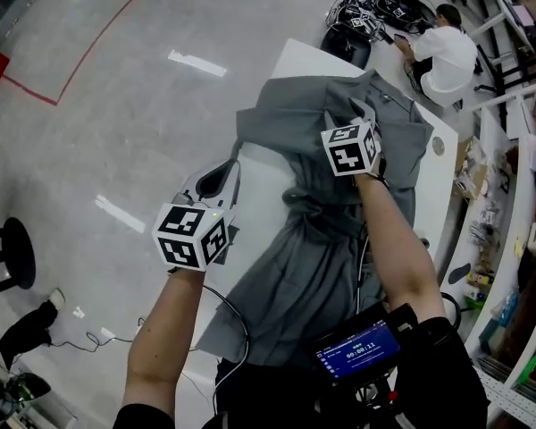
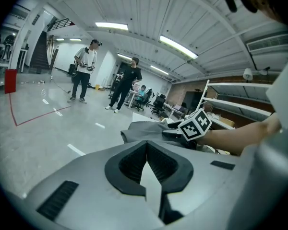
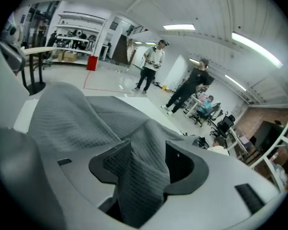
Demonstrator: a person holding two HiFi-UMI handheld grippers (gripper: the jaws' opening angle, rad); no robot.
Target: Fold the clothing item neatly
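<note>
A grey garment (image 1: 313, 239) lies rumpled and bunched at its middle along a white table (image 1: 259, 172). My right gripper (image 1: 364, 110) is over the garment's far part near the collar. In the right gripper view its jaws stand wide apart and a fold of grey fabric (image 3: 144, 162) is draped up between them; the pads do not clamp it. My left gripper (image 1: 219, 177) hovers over the table's left edge beside the garment, jaws shut with nothing in them (image 2: 147, 145). The garment's near end hangs off the table toward me.
A person in a white shirt (image 1: 447, 52) sits beyond the table's far end, next to black gear (image 1: 375, 12) on the floor. Shelving (image 1: 518, 239) runs along the right. A black stool (image 1: 9, 253) stands at left. Two people (image 2: 85, 68) stand far off.
</note>
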